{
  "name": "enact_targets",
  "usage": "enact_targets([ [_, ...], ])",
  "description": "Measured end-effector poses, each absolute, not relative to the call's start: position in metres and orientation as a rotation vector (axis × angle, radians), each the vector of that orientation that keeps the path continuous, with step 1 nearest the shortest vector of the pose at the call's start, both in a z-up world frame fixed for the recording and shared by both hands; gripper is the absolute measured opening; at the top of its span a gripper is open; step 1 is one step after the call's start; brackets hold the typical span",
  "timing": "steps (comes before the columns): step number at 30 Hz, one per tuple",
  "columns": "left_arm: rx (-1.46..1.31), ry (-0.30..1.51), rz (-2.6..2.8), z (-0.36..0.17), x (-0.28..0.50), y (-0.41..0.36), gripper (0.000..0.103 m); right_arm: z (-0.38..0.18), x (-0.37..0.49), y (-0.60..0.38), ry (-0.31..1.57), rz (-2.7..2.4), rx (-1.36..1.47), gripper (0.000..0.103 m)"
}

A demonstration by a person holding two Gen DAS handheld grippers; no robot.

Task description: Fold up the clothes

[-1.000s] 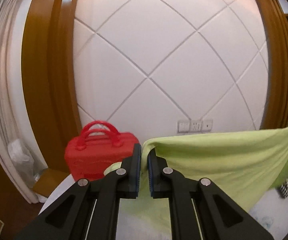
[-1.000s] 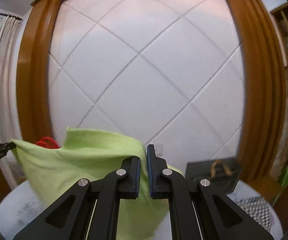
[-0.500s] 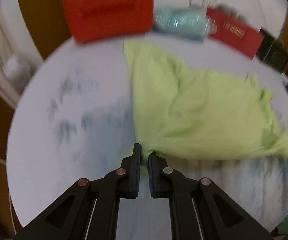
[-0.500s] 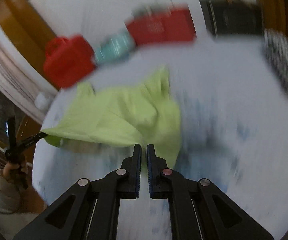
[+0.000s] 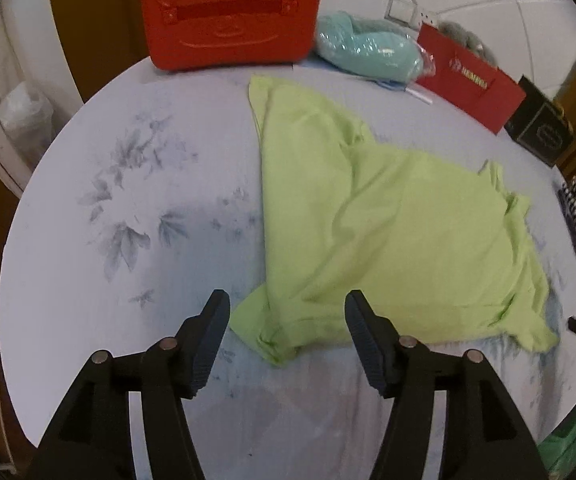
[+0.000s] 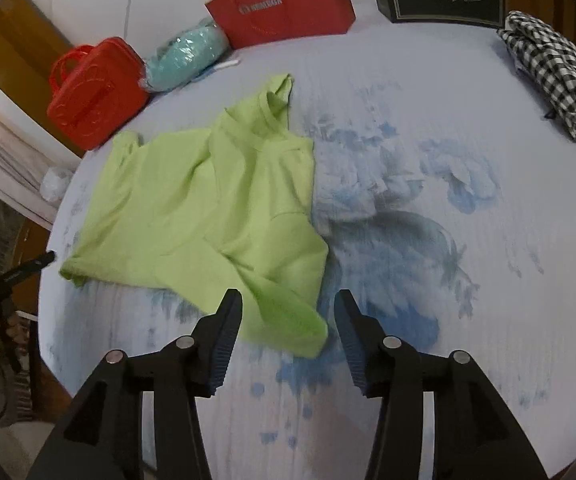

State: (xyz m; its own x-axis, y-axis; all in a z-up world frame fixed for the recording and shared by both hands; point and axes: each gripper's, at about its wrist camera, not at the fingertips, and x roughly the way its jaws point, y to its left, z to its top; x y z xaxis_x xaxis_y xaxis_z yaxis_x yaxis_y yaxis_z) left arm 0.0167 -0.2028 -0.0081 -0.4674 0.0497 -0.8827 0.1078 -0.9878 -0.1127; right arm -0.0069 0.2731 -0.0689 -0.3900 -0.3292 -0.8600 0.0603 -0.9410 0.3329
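A lime-green T-shirt (image 5: 372, 224) lies spread and wrinkled on the white bedsheet with a blue flower print (image 5: 128, 216). My left gripper (image 5: 287, 312) is open and empty, its fingers on either side of the shirt's near corner. In the right wrist view the same shirt (image 6: 208, 208) lies left of centre. My right gripper (image 6: 288, 308) is open and empty, just above the shirt's other near corner. The left gripper also shows at the left edge of the right wrist view (image 6: 28, 268).
At the far edge stand a red plastic case (image 5: 232, 12), a teal bundle in plastic (image 5: 368, 52), a red paper bag (image 5: 472, 84) and a black box (image 5: 540, 132). A black-and-white checked garment (image 6: 560, 76) lies at the right.
Both grippers held the shirt up in the air, swung it down onto the bed, then opened and let go. The shirt now lies flat on the sheet.
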Motion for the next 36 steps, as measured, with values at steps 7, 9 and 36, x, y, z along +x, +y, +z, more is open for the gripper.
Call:
enact_targets([
  [7, 1.579, 0.201, -2.612, -0.011, 0.004, -0.212, 0.063, -0.088, -0.026, 0.254, -0.351, -2.394, 1.625, 0.048],
  [9, 1.612, 0.195, -2.590, -0.024, -0.009, -0.211, 0.063, -0.092, -0.032, 0.247, -0.308, -2.402, 1.640, 0.048],
  [36, 1.819, 0.108, -2.653, -0.033, 0.040, -0.196, 0.015, -0.032, 0.020, 0.233, -0.082, -2.429, 1.606, 0.007],
])
